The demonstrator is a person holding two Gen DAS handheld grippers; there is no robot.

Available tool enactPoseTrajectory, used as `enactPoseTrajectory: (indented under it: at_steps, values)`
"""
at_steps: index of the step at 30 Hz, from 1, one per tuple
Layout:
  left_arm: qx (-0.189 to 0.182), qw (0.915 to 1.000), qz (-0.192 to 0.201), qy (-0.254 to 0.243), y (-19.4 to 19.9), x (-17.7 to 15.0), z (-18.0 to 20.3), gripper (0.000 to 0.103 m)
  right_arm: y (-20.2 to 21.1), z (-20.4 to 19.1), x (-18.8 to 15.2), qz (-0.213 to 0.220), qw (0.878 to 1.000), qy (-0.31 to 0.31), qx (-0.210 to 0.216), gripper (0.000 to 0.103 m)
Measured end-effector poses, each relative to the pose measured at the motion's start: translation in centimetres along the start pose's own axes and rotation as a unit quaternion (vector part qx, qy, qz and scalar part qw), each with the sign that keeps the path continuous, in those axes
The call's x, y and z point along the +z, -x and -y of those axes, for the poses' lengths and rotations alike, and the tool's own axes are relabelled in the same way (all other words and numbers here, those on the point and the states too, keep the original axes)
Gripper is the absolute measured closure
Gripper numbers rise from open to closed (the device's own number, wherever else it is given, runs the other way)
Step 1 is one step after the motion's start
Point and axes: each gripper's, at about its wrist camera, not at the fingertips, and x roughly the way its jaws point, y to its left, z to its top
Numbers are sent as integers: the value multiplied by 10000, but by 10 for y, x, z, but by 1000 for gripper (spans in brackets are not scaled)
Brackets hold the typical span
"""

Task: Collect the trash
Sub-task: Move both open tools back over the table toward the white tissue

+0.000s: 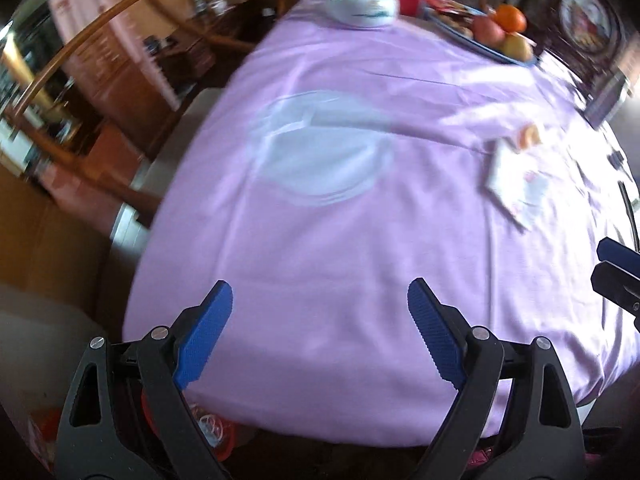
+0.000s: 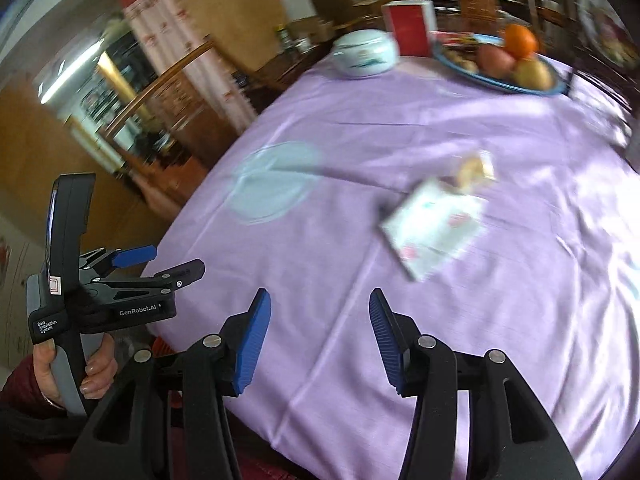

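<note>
Both my left tongs [image 1: 320, 292] and right tongs [image 2: 320, 300] hang spread and empty over the near desk [image 2: 320, 128]. The white wrapper [image 2: 434, 230] lies farther right, a crumpled scrap [image 2: 472, 170] touching it. Flat paper may slide under my pads.

Trash item 1: flat white paper wrapper [image 2: 434, 228] with pink and teal print, lying tilted on the lilac tablecloth [image 2: 360, 320]. Item 2: small tan crumpled scrap [image 2: 474, 170], blurred, touching the wrapper's far corner at about 1 o'clock from it.
</note>
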Motion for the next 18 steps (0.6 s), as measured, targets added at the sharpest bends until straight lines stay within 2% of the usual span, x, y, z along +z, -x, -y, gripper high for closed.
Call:
enactPoseTrajectory:
  at_steps: [7,14,18]
  values:
    - [-277,9980,-22,-574,-11,18,57,15,25,53,-16,207,9977,-560,-335,48]
    - [-652,9908,-125,-1176,-29,31,122,14,43,99,-29,311,9922,-1022,-646,47]
    - [-785,9878,-162,-1333,-45,44,151,14,54,125,-35,343,9884,-1208,-852,47]
